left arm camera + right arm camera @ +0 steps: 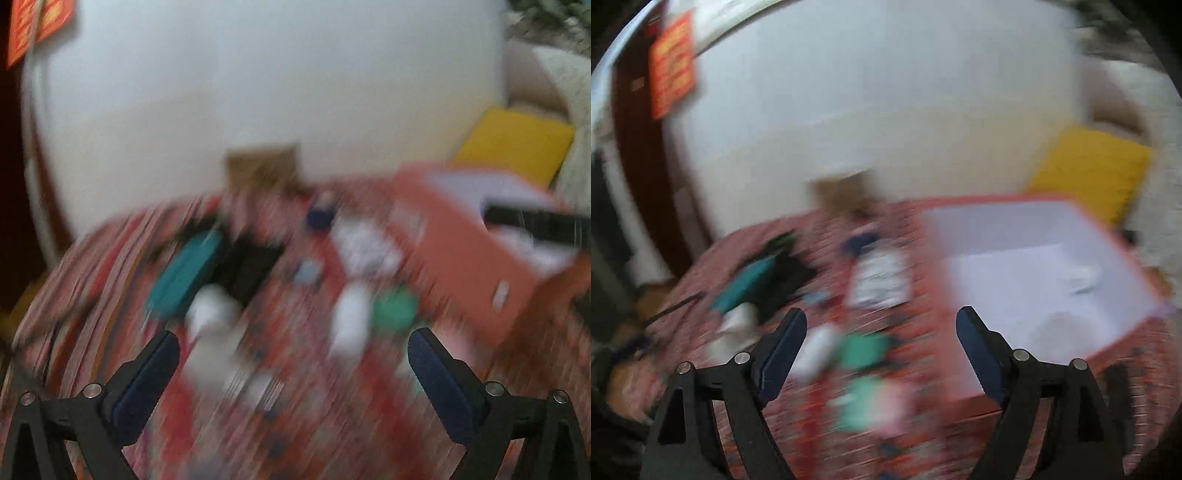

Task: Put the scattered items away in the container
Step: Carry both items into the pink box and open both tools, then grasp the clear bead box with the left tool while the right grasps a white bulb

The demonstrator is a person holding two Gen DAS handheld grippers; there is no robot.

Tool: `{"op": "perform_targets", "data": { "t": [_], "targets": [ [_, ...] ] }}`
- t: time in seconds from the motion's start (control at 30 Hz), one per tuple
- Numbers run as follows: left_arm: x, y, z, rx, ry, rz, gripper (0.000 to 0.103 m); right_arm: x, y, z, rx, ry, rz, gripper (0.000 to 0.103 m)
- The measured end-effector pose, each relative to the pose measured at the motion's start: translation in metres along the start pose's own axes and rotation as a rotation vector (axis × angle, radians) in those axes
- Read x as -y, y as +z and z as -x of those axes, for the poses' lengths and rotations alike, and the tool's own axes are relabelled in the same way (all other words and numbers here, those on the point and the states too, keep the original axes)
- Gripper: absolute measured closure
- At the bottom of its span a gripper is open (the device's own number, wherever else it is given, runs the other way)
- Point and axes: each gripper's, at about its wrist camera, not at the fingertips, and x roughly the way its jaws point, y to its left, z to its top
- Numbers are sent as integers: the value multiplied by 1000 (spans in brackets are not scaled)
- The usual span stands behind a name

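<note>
Both the left gripper [293,354] and right gripper [881,332] are spread wide, empty, over a red patterned cloth [886,229]; blurred items and an orange box [1015,266] are backed by a white wall [886,92].

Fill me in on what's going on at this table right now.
A person is tidying loose items into an orange box with a white inside, using two handheld grippers. Both the left gripper and the right gripper are open and hold nothing. Most things lie out on the red patterned cloth: a teal case, a green item and some white pieces, too blurred to identify. The box holds at most a small white thing or two.
</note>
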Motion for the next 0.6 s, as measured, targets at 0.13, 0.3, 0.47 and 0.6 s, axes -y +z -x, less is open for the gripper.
{"op": "perform_targets", "data": {
  "t": [0.13,0.3,0.47,0.6],
  "targets": [
    [-40,-61,-2,-113,25,85,1,-69,-35,-44,-150,99,116,17],
    [-47,-85,-19,-160,27,113,2,-118,-74,-90,-258,129,278,18],
    [-48,-76,-42,-169,27,136,2,-134,-82,-125,-278,140,365,18],
    [-54,-80,-65,-216,23,178,2,-143,-85,-150,-303,151,409,18]
  ]
}}
